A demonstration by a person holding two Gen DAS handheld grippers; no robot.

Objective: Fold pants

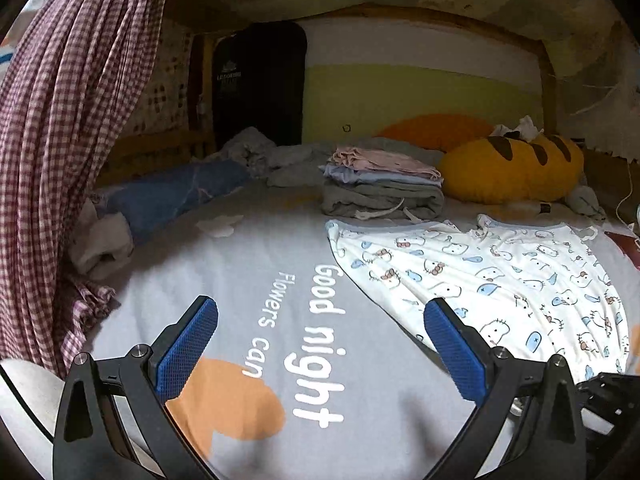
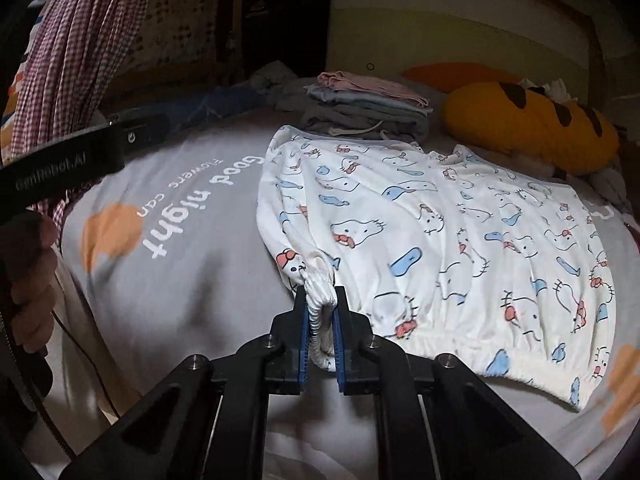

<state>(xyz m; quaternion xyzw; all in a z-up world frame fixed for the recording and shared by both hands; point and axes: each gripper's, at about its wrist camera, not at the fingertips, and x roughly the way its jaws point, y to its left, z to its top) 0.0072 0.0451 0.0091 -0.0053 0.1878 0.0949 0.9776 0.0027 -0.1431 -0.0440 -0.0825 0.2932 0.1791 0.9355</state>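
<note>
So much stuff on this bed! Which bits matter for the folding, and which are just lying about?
In use:
- cartoon-print pants
- right hand-held gripper, clamping their corner
- left hand-held gripper, open

Lying about:
- folded clothes stack
- yellow pillow
- checked curtain

A: Background, quick. Grey bedsheet [image 1: 248, 264] fills the lower frame, white "Good night" lettering [image 1: 324, 344] mid-frame, orange blob print [image 1: 236, 400] at bottom centre.

B: Checked curtain [image 1: 68, 120], maroon and white, hangs down the left edge.

A: Stack of folded clothes [image 1: 380, 184] at centre: pink on top, pale blue under it, grey at the bottom with a drawstring showing.

B: Yellow plush pillow [image 1: 516, 168] with dark stripes, right of the stack, well apart from the curtain.

A: Blue bundle [image 1: 176, 196] left of centre, crumpled grey clothes [image 1: 256, 152] behind it.

B: Dark garment [image 1: 260, 84] hanging upper centre; its logo is unreadable.
</note>
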